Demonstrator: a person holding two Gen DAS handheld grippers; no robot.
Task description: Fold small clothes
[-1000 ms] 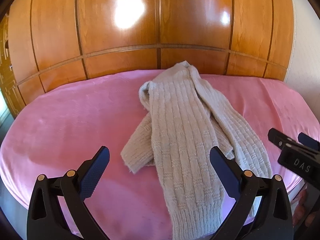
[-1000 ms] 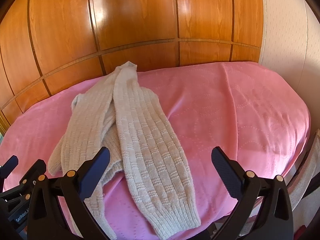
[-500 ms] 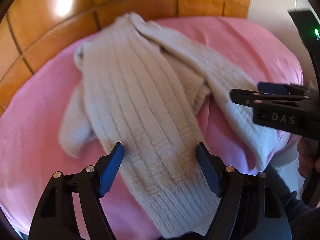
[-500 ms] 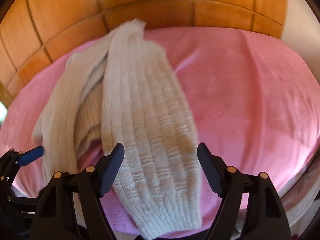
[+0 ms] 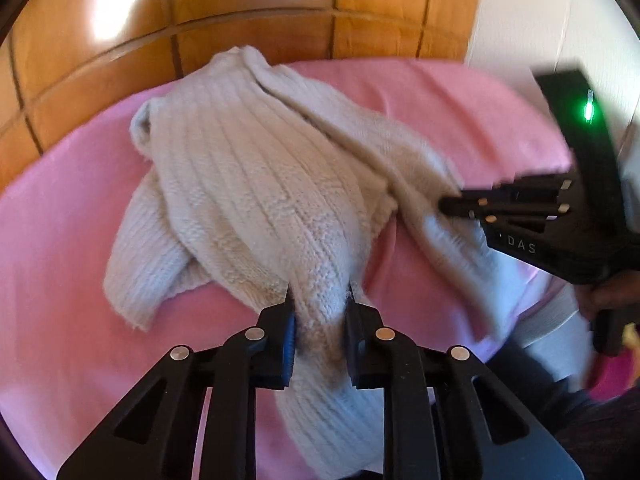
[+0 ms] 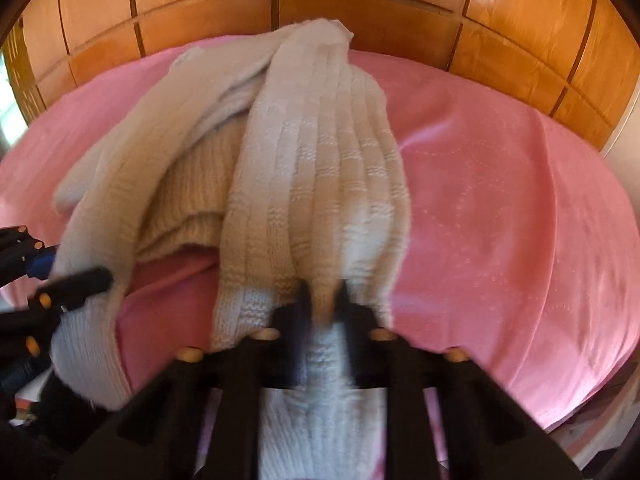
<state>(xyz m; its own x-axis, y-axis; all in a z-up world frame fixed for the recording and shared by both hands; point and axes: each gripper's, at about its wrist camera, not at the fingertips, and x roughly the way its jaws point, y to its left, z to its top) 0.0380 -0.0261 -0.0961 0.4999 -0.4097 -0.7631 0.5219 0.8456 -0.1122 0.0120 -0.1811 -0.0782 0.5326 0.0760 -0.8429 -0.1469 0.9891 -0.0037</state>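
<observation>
A beige ribbed knitted garment (image 5: 248,184) lies crumpled on the pink bedspread (image 5: 60,240), with two long limbs running toward the near edge. My left gripper (image 5: 318,296) is closing, and its pads pinch the left limb just above its cuff. The knit bunches between the jaws and the cuff hangs below them. My right gripper (image 6: 322,292) is shut on the other limb of the garment (image 6: 320,152), also near the cuff. Each view shows the other gripper from the side: the right gripper (image 5: 448,204) at the right, the left gripper (image 6: 76,276) at the left.
A glossy wooden panelled wall (image 5: 240,0) rises directly behind the bed. The bedspread (image 6: 500,200) stretches bare to the right of the garment. A person's hand (image 5: 608,292) grips the right tool's handle by the bed's near edge.
Both grippers came down onto the garment's two limbs and their jaws went from wide apart to pinching the knit. The fabric now bunches between the pads.
</observation>
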